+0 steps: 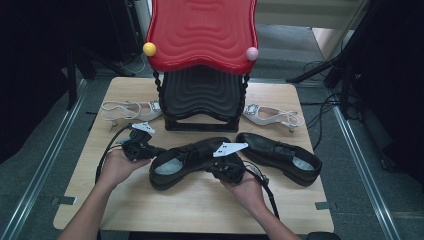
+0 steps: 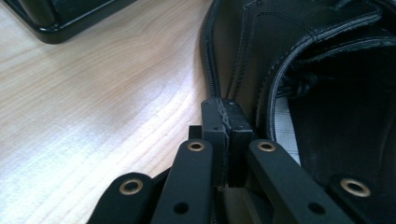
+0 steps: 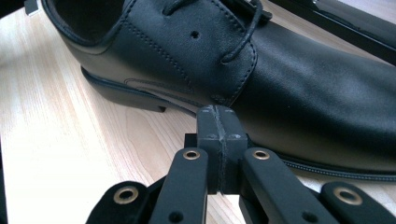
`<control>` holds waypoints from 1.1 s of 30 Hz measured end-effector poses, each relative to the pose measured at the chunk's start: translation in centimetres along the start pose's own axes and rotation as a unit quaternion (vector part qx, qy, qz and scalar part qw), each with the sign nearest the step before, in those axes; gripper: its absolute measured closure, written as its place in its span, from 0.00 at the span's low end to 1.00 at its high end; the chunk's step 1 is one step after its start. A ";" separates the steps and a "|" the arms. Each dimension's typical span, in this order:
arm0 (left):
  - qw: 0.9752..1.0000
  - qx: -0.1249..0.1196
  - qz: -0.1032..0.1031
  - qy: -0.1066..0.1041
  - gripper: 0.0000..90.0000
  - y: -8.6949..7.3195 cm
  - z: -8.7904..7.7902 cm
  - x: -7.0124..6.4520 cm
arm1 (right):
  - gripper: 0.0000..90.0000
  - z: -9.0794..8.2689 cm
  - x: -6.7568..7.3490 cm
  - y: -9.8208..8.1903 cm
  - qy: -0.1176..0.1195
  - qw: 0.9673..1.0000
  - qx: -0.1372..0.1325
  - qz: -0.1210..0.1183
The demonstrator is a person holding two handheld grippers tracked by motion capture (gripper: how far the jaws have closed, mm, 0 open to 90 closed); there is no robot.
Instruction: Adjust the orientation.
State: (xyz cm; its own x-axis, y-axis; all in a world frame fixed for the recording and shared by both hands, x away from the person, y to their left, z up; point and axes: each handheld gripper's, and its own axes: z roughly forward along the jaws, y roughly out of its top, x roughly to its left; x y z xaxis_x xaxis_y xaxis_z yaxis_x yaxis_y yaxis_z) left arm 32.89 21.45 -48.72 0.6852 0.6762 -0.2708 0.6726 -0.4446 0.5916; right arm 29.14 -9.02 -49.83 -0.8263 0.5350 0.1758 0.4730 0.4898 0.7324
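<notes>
A black leather lace-up shoe [image 1: 192, 157] lies on its sole across the middle of the wooden table [image 1: 190, 210], heel to the left. My left gripper [image 1: 156, 150] is at the heel end, and its jaws [image 2: 226, 109] are shut, with nothing between them, right beside the shoe's collar [image 2: 327, 70]. My right gripper [image 1: 220, 162] is at the near side of the same shoe. Its jaws [image 3: 220, 116] are shut and empty, with their tips close to the shoe's side [image 3: 289, 84] below the laces.
A second black shoe [image 1: 280, 155] lies to the right. Behind stands a shoe rack with a red top shelf [image 1: 200, 30] and a black lower shelf [image 1: 200, 95]. A white sandal [image 1: 131, 109] lies left of it, and another [image 1: 272, 116] lies to its right.
</notes>
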 end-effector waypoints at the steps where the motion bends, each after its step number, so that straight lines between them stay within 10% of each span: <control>1: 1.000 0.000 -0.002 -0.003 1.00 0.0 0.0 0.0 | 1.00 0.0 0.0 0.0 -0.001 1.000 0.002 0.002; 33: 0.998 0.033 -0.006 -0.047 1.00 -0.1 3.2 -2.9 | 1.00 -0.9 -1.3 -0.1 0.000 0.999 0.031 0.041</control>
State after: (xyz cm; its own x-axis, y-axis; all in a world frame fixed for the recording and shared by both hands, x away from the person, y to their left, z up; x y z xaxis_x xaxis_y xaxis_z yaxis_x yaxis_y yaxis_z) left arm 31.74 17.67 -50.37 0.6983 0.6247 -0.3496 0.6956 -0.4769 0.5372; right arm 29.86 -10.34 -49.57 -0.7837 0.5754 0.2341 0.5575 0.4854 0.6735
